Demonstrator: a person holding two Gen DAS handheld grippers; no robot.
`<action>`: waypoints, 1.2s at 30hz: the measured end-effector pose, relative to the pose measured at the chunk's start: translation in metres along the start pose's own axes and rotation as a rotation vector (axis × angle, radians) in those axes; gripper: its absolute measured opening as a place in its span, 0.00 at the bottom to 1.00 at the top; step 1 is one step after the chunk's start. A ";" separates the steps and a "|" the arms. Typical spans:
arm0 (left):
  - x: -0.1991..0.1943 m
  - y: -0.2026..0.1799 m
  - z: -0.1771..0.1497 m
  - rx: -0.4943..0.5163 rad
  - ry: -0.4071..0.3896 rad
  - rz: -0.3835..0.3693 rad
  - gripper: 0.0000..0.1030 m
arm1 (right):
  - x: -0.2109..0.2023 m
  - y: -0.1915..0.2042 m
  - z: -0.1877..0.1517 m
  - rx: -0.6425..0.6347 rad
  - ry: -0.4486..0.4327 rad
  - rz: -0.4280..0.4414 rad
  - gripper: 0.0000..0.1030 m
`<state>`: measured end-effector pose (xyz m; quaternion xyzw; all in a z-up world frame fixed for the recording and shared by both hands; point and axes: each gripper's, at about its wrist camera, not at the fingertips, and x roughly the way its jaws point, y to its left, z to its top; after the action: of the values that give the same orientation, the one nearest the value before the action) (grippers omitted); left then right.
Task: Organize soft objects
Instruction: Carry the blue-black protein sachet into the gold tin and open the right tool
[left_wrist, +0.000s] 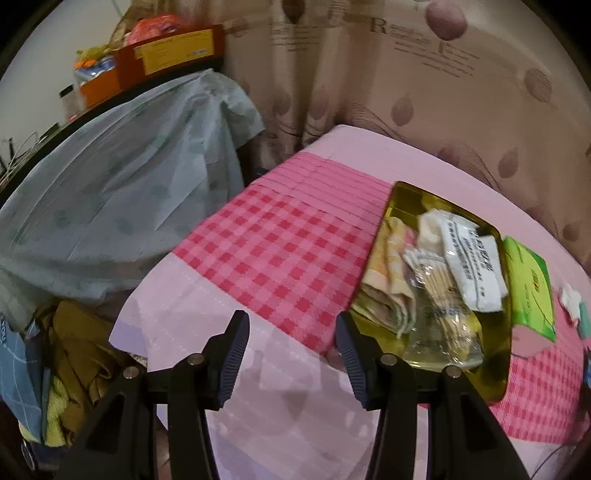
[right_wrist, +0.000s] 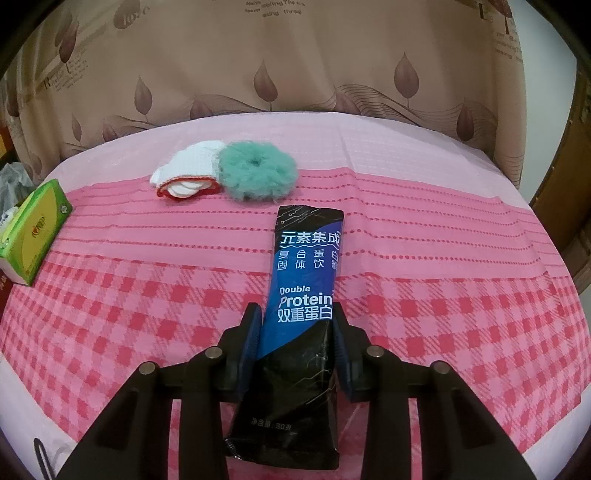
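A: Tool status?
B: My right tool (right_wrist: 295, 345) pinches the protein pouch (right_wrist: 306, 280) above the surface (right_wrist: 461, 295); left tool (left_wrist: 291, 354) spread, empty.
A: Handling?
B: Probably light, pliable, slick; I'd grip mid-body.

Beige leaf-print curtain (right_wrist: 295, 66) at 12 o'clock; pink checked tablecloth (right_wrist: 147, 302); wooden door frame (right_wrist: 561, 177) at 3 o'clock.

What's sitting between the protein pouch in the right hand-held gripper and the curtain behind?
In the right wrist view, beyond the protein pouch lie a teal fluffy scrunchie and white gloves, then bare pink cloth.
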<state>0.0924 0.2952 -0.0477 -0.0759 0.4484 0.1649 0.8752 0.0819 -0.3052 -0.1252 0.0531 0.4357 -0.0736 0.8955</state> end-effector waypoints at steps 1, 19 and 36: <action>0.000 0.002 0.000 -0.010 -0.001 0.008 0.48 | -0.001 0.002 0.000 0.001 -0.002 0.001 0.32; 0.004 0.024 0.001 -0.111 0.008 0.038 0.48 | -0.055 0.116 0.030 -0.132 -0.096 0.217 0.32; 0.001 0.041 0.005 -0.158 -0.008 0.066 0.48 | -0.083 0.336 0.032 -0.468 -0.098 0.509 0.32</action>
<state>0.0823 0.3347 -0.0453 -0.1295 0.4327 0.2287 0.8624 0.1159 0.0271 -0.0302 -0.0505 0.3700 0.2513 0.8930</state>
